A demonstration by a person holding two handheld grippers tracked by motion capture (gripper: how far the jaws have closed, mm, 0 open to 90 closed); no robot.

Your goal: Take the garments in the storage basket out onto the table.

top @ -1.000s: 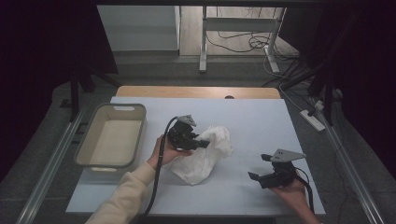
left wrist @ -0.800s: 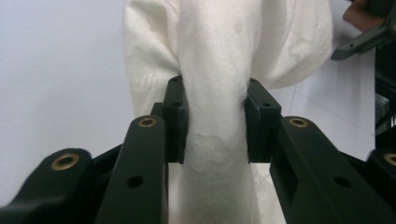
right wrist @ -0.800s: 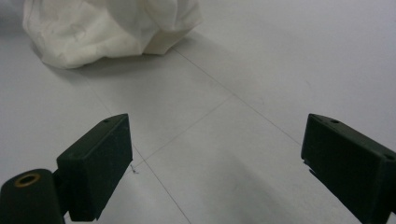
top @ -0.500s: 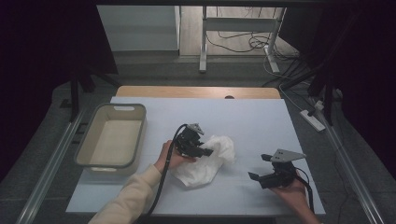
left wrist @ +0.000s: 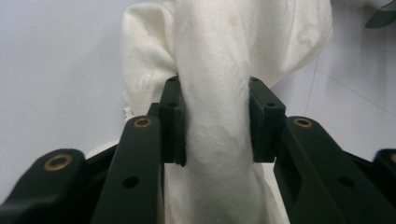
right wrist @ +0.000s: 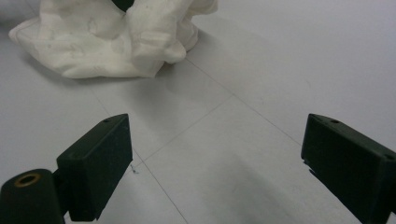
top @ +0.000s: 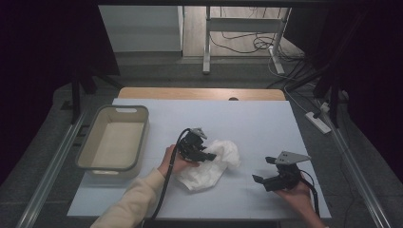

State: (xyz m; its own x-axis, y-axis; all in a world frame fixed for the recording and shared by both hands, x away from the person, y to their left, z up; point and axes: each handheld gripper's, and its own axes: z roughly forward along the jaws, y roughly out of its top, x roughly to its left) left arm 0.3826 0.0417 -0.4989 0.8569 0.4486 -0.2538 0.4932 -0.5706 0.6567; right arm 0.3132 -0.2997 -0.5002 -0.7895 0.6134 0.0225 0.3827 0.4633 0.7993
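A crumpled white cloth (top: 214, 164) lies near the middle of the pale blue table (top: 256, 123). My left gripper (top: 209, 156) is over the cloth's left part and is shut on a thick fold of it. In the left gripper view that fold of cloth (left wrist: 215, 107) is squeezed between the two black pads (left wrist: 172, 121). My right gripper (top: 264, 170) rests low at the front right of the table, open, with bare table between its fingers. In the right gripper view the cloth (right wrist: 116, 37) lies ahead to the upper left, apart from the open fingers (right wrist: 95, 163).
A beige plastic tub (top: 114, 137) stands at the table's left side, its inside bare. A wooden strip (top: 199, 93) runs along the table's far edge. Beyond it are a metal stand and cables on the floor (top: 237, 42).
My left gripper has moved to the right and toward the front over the cloth and now grips a fold of it; the cloth has bunched. The right gripper has stayed in place.
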